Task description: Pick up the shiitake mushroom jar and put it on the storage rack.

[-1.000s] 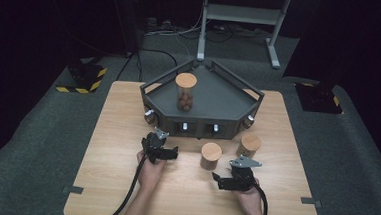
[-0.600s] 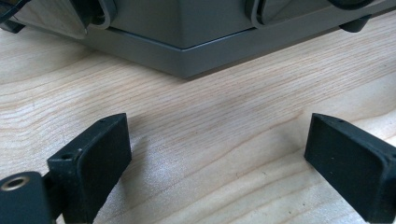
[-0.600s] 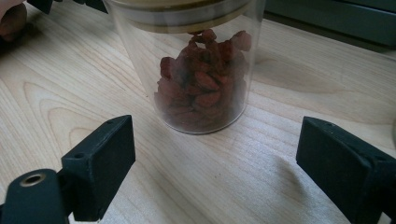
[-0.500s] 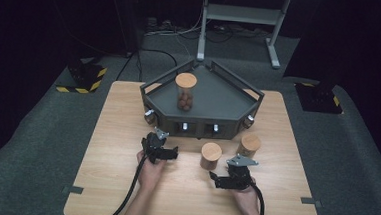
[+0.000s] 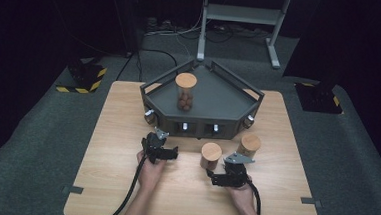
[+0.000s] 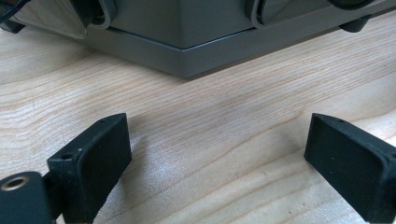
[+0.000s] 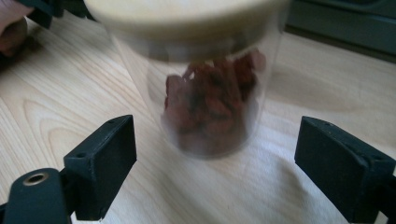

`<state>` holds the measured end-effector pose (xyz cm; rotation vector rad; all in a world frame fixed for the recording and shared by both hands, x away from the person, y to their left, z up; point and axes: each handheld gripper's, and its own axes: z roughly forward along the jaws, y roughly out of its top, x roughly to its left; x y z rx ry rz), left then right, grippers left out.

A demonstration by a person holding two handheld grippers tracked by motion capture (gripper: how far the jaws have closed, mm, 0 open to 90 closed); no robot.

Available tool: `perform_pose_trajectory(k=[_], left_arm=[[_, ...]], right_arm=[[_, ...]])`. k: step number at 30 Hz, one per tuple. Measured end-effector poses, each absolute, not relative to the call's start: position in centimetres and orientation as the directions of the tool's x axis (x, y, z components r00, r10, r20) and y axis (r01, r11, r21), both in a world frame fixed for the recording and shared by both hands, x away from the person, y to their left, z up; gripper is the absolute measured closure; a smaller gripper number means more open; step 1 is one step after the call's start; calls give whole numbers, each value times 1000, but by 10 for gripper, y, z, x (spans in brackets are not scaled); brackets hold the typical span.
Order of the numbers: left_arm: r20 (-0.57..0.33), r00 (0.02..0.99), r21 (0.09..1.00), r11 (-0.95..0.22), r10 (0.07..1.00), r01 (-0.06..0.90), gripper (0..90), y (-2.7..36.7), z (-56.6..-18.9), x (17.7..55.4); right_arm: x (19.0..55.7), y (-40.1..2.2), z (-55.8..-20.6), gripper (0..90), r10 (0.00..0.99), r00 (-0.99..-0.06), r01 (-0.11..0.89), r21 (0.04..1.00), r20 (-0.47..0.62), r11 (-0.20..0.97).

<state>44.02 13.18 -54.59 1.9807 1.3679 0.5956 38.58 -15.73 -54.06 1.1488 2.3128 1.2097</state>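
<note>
Just ahead of the right claw (image 7: 212, 154), the jar (image 7: 205, 88) stands untouched between wide jaws.

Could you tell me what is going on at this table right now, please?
A person holds a two-jaw gripper in each hand at a wooden table. The right gripper is lined up on a glass jar of reddish dried fruit with a wooden lid; its jaws, which have just been closing a little, flank the jar without touching it. The left gripper rests open near the grey tray, where a similar jar stands. A third jar waits nearby.
</note>
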Motion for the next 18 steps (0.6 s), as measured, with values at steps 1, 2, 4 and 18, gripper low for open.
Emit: perform_pose_trajectory(k=[1,2,4,18], left_arm=[[4,352,728,-245,936,641,71,132,-546,440],[4,352,728,-244,936,641,71,132,-546,440],[4,352,728,-244,936,641,71,132,-546,440],[3,353,727,-245,936,641,71,132,-546,440]], right_arm=[[387,-155,-539,127,759,-643,515,791,102,330],[389,-153,-538,130,761,-641,516,792,104,327],[392,-151,-539,127,760,-640,523,789,113,323],[401,-140,-536,148,762,-634,531,791,133,304]])
